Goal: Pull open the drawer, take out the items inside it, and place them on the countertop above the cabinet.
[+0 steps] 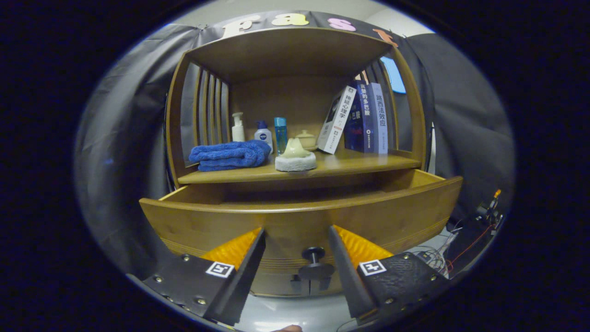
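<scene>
Gripper view. The drawer (299,216) stood pulled out of the wooden cabinet (295,50), its front panel facing the camera and its long axis running side to side beneath the countertop (368,162). The gripper (297,240) held its fingers apart, gripping nothing; the dark knob (313,254) sat between them, touched by neither as far as could be seen. The opening step therefore appeared done. The drawer's inside lay hidden behind the front panel, so whether any items remained there could not be told. On the countertop rested a folded blue towel (229,155), a pale object on a white pad (295,157), bottles (262,133) and leaning books (364,120). Whether any of these came from the drawer was not evident.
</scene>
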`<move>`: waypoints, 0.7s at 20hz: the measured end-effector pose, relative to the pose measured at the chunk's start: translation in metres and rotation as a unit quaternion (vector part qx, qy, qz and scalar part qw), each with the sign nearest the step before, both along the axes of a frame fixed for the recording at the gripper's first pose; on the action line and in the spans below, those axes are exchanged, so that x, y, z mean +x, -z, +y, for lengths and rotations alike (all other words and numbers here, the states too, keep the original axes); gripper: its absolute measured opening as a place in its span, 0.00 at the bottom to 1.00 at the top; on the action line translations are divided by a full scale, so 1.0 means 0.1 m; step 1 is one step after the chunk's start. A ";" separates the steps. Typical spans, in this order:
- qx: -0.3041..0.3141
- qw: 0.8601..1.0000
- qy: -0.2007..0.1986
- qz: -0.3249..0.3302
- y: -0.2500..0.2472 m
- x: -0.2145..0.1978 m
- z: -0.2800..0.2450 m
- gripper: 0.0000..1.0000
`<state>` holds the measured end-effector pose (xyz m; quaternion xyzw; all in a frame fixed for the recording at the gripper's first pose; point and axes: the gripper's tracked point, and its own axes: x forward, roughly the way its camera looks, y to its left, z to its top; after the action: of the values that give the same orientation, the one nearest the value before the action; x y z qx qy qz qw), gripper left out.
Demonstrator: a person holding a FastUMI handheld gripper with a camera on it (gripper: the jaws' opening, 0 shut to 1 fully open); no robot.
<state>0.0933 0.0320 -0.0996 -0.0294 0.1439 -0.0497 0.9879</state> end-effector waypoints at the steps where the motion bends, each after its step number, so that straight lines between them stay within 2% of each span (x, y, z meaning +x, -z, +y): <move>1: 0.002 1.000 0.000 0.000 0.00 0.04 0.00 0.84; 14: 0.009 1.000 -0.001 -0.003 0.07 0.61 -0.02 0.85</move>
<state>0.1543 0.0300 -0.1067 -0.0208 0.1409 -0.0480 0.9886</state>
